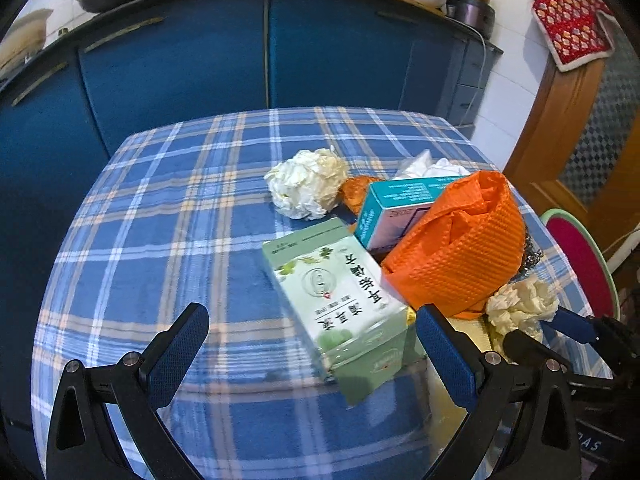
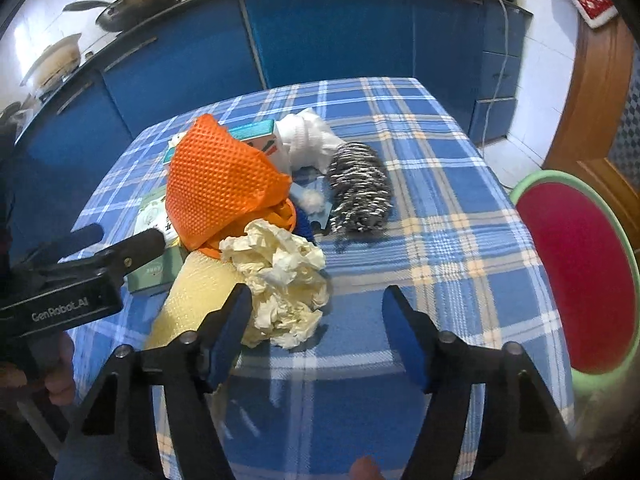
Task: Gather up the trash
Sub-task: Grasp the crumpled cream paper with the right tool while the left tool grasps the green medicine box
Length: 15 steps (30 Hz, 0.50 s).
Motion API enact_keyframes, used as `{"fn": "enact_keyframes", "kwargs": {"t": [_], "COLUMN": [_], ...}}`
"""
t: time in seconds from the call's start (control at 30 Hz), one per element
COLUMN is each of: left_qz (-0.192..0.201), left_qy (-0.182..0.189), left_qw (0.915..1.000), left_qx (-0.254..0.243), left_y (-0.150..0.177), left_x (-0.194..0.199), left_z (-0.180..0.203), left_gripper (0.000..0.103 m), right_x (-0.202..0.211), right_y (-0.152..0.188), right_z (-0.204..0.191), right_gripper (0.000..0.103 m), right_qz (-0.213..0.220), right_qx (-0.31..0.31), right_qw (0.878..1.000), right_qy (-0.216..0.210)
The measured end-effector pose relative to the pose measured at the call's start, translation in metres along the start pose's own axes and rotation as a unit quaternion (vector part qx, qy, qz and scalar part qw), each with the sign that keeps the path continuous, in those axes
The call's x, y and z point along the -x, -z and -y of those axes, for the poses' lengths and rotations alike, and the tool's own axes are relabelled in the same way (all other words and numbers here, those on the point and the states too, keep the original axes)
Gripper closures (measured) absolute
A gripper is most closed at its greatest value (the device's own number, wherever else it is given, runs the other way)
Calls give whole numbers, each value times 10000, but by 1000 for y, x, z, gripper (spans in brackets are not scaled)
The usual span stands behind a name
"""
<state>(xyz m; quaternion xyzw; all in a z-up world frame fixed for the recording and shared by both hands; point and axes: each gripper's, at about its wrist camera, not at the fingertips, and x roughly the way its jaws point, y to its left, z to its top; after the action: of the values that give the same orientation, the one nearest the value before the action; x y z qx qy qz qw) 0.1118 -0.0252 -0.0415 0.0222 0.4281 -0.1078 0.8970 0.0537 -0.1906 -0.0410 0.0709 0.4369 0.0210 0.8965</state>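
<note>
Your left gripper point(image 1: 312, 344) gaped around the green box point(image 1: 340, 300) at the table's point(image 2: 440, 208) near edge. Your right gripper point(image 2: 316, 332) stood apart beside the yellow wad point(image 2: 280, 280). Orange cloth point(image 2: 216, 184) crowded behind; scourer point(image 2: 360, 188) lay mid-table, stool point(image 2: 580, 264) alongside.

Crumpled tissue point(image 2: 282, 280) beside orange cloth point(image 2: 218, 184)
</note>
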Motion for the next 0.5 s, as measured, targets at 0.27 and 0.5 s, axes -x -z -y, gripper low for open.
{"fn": "enact_keyframes", "kwargs": {"t": [0.27,0.5], "left_qz": [-114,-229], "left_qy": [-303,-654], "left_qw": [9995,9976], "left_qx": [10,72], "left_y": [0,5], "left_x": [-7,-8], "left_z": [12,18], "left_gripper": [0,0], "right_x": [-8,-10], "right_y": [1,0], "right_z": [2,2], "right_gripper": [34,34], "right_qz": [-65,-83], "right_qx": [93,269], "right_qw": [9997,9993], "right_qy": [-198,-235]}}
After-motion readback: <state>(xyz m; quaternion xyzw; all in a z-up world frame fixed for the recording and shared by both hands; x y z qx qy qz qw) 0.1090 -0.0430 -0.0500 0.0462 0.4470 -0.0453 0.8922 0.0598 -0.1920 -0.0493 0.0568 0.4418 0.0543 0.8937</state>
